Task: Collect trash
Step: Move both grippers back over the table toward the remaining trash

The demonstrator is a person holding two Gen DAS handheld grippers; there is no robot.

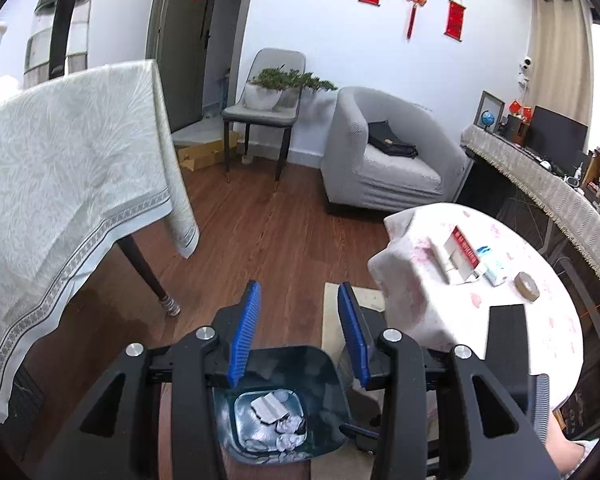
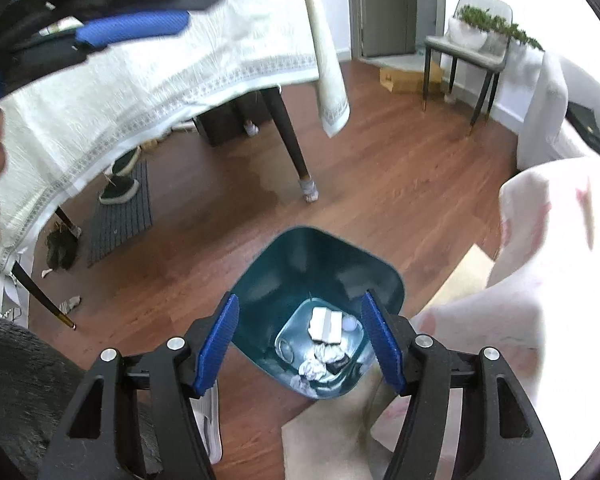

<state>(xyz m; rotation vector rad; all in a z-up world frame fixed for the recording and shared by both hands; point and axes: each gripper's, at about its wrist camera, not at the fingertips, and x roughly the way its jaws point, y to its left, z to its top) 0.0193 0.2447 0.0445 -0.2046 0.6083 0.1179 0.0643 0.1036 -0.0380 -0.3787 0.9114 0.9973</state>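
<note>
A dark teal trash bin (image 1: 324, 376) (image 2: 300, 272) stands on the wood floor, holding crumpled paper (image 2: 318, 360) (image 1: 288, 428) and a flat white packet (image 2: 326, 322) (image 1: 270, 406). My left gripper (image 1: 299, 300) is open and empty, held above the bin's rim. My right gripper (image 2: 300, 310) is open and empty, directly over the bin's mouth. The left gripper also shows blurred in the right wrist view (image 2: 136, 28) at the top left.
A table with a cream cloth (image 1: 60, 168) stands to the left; its dark leg (image 2: 292, 148) is near the bin. A round table (image 1: 500, 320) with boxes and a tape roll (image 1: 527, 286) is at right. Grey armchair (image 1: 388, 152) and chair (image 1: 264, 92) stand behind.
</note>
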